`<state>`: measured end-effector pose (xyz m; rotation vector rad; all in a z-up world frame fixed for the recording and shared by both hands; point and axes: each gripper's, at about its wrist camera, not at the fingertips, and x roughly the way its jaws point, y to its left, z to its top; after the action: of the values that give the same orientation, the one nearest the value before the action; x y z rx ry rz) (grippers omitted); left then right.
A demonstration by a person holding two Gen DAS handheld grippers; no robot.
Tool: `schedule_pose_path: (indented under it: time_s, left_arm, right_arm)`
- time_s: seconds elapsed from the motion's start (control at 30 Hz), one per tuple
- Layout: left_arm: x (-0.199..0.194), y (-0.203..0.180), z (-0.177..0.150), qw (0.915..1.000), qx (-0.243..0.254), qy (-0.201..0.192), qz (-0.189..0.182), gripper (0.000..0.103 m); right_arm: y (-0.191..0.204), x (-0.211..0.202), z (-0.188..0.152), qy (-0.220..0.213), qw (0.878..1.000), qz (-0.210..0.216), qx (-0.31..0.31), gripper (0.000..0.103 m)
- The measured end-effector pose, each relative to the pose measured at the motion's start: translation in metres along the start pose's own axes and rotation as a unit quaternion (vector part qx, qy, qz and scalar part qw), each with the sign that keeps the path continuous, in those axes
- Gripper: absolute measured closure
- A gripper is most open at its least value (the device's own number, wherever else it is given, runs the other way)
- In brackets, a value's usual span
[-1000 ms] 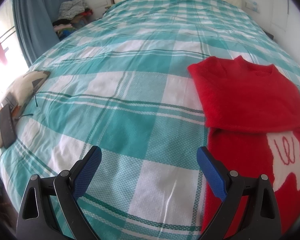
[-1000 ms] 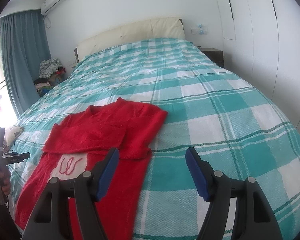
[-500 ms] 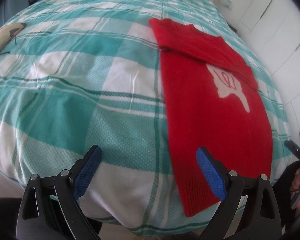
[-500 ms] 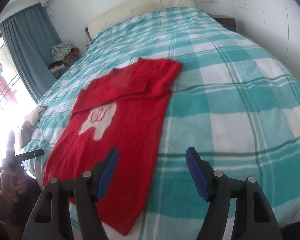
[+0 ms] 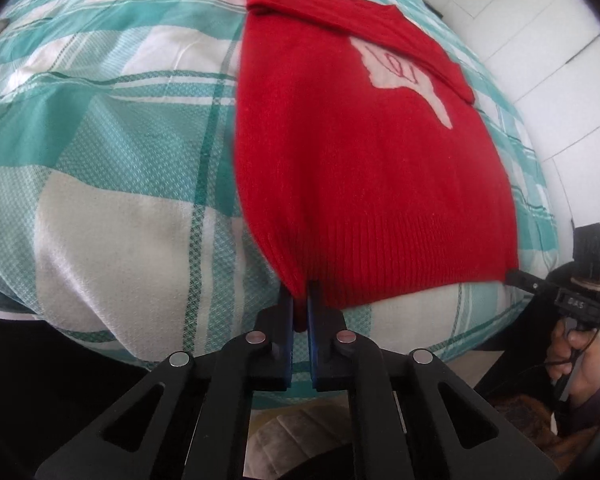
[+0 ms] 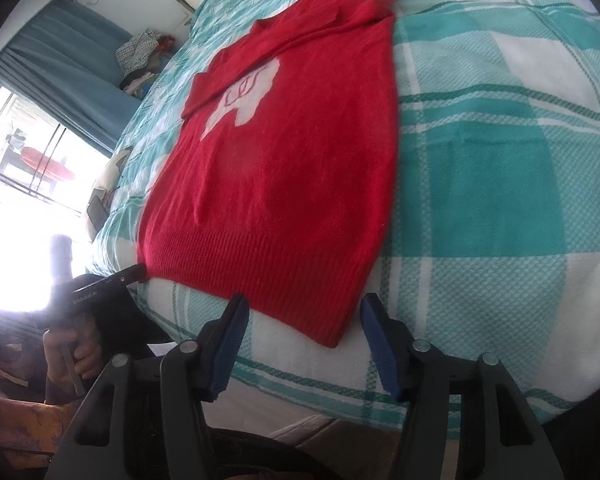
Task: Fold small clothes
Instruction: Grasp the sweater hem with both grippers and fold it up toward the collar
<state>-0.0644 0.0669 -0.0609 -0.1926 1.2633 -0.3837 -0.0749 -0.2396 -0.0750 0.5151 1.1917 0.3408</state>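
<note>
You had the left gripper (image 5: 299, 304) clamped on the red sweater (image 5: 364, 168) hem corner at the bed (image 5: 112, 208) edge; the right gripper (image 6: 300, 340), jaws just narrowing, straddled the other corner ungripped. Next, pinch it, then lift both forward.

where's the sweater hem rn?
Left wrist view: ribbed hem of the red sweater lies at the bed's near edge, its left corner pinched in the left gripper.

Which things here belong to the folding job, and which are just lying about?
In the job:
- red sweater
- left gripper, shut on its hem corner
- right gripper, closing around the other corner

Lying about:
- clothes pile by the curtain
- checked bedspread
</note>
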Motion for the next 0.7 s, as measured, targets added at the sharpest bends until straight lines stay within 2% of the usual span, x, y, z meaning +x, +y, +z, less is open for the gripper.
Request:
schedule_pose_path:
  time_s: [0.03,0.07,0.13,0.2,0.33,0.43,0.5,0.7]
  left_arm:
    - [-0.001,0.002,0.000,1.0000,-0.005,0.001,-0.006,0.100]
    - [-0.004,0.003,0.000,0.9999,-0.009,0.002,-0.010,0.100]
    - [-0.016,0.006,0.000,0.9998,-0.012,-0.002,-0.016,0.101]
    - [-0.031,0.009,0.007,0.9989,-0.026,-0.016,-0.036,0.101]
    - [-0.060,0.009,0.055,0.9923,-0.036,-0.081,-0.086,0.101]
    - [-0.064,0.000,0.117,0.9871,-0.020,-0.131,-0.090,0.101]
    - [-0.055,-0.006,0.164,0.9855,-0.015,-0.146,-0.084,0.101]
    - [0.005,-0.016,0.292,0.9861,-0.025,-0.157,-0.049,0.101]
  right_arm:
    - [-0.001,0.005,0.000,0.003,1.000,-0.015,-0.004,0.094]
    - [-0.004,0.007,0.001,0.005,1.000,-0.020,0.002,0.098]
    - [-0.005,-0.001,0.001,-0.004,1.000,-0.014,0.008,0.099]
    - [-0.001,-0.018,0.003,-0.028,0.999,-0.020,0.002,0.099]
    - [0.010,-0.052,0.036,-0.095,0.995,-0.015,-0.022,0.099]
    - [0.020,-0.063,0.090,-0.147,0.986,-0.039,-0.066,0.099]
    - [0.023,-0.059,0.132,-0.168,0.981,-0.052,-0.083,0.099]
    - [0.009,-0.013,0.258,-0.207,0.969,-0.110,-0.082,0.099]
